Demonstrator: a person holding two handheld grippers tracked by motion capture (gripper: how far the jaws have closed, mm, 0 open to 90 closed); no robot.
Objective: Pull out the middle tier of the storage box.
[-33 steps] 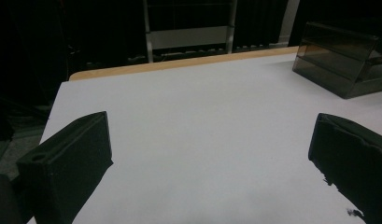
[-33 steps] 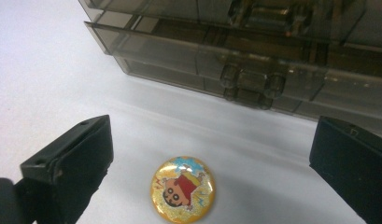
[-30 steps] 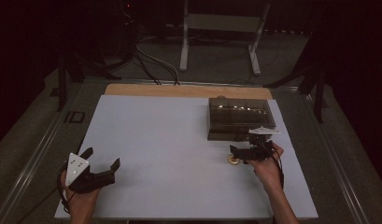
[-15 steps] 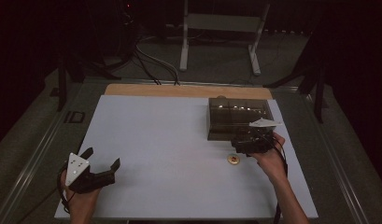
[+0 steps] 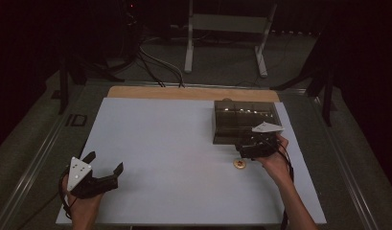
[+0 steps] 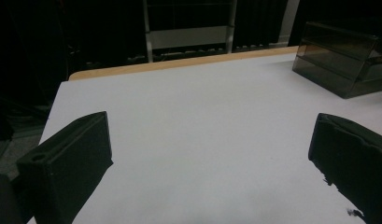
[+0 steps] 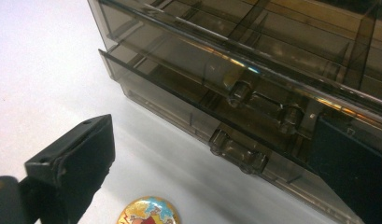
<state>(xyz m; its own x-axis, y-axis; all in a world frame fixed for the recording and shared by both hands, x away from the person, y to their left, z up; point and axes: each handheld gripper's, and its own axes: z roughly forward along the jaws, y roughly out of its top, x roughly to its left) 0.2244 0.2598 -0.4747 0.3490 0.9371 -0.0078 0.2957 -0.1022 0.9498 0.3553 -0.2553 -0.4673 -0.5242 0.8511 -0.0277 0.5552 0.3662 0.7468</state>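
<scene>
The left gripper (image 5: 103, 173) rests on the white table (image 5: 174, 143), jaws wide apart. The round badge (image 5: 239, 164) lies just beside the right gripper (image 5: 245, 146), whose jaws gape before the smoky drawer box (image 5: 241, 120); one jaw perhaps touches it, partly cut off.

Smoky-brown drawer box (image 7: 254, 70); gold, perhaps multicoloured badge (image 7: 148, 212).
</scene>
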